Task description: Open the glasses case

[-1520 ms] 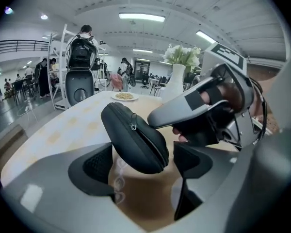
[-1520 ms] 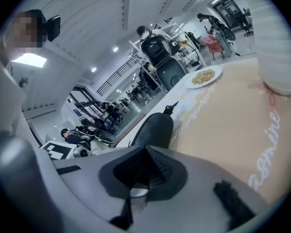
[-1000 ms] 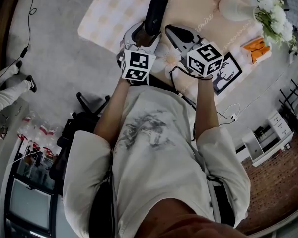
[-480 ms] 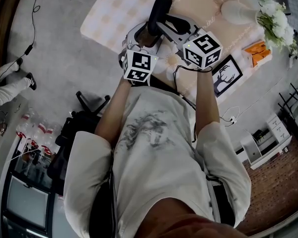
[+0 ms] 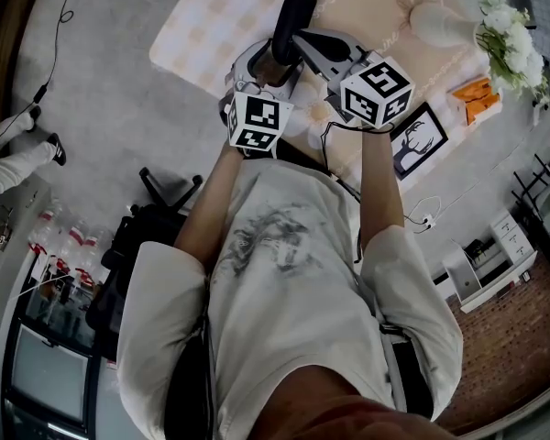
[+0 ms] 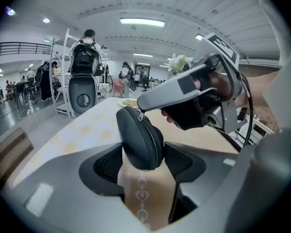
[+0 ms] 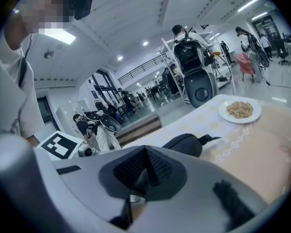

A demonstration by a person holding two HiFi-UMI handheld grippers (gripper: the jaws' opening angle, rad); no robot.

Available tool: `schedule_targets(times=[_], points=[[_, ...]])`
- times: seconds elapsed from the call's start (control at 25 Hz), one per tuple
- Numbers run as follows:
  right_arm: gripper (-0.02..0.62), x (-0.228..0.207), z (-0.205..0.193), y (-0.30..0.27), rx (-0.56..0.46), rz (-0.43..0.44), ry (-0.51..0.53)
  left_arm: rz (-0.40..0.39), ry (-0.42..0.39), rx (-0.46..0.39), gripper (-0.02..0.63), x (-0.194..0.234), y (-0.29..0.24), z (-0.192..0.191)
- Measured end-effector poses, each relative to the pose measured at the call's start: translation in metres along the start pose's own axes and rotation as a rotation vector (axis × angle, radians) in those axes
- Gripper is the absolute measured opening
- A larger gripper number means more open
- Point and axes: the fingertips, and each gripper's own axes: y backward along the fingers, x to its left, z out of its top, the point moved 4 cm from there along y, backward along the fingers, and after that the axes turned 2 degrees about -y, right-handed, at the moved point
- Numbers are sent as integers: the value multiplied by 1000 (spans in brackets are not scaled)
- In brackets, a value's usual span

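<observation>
One glasses case (image 5: 291, 18); two hand-held grippers (image 5: 268, 66) (image 5: 302, 37); one plate (image 7: 240, 110)

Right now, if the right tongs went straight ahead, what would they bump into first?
The case, held upright in the left tongs. The tip of the shut right tongs looks to be right at its top, so there is almost no gap, though depth is hard to judge.

Right gripper (image 7: 144, 155): jaws pressed together, ribbed pads meeting in a ridge.
Below pads: small silvery piece, cannot tell what.
Glasses case (image 7: 184, 143): dark, rounded, just beyond the jaw tips.
Table (image 7: 262, 154): beige cloth.
Plate (image 7: 240, 110): white, food on it, well beyond the case.
</observation>
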Motion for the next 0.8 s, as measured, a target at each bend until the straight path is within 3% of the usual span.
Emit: schedule_targets(times=[0.4, 0.8], points=[[15, 3, -12, -8, -15, -50, -103, 36, -5, 30, 374, 3, -11, 1], [15, 6, -14, 4, 0, -76, -94, -22, -18, 54, 275, -2, 2, -7]])
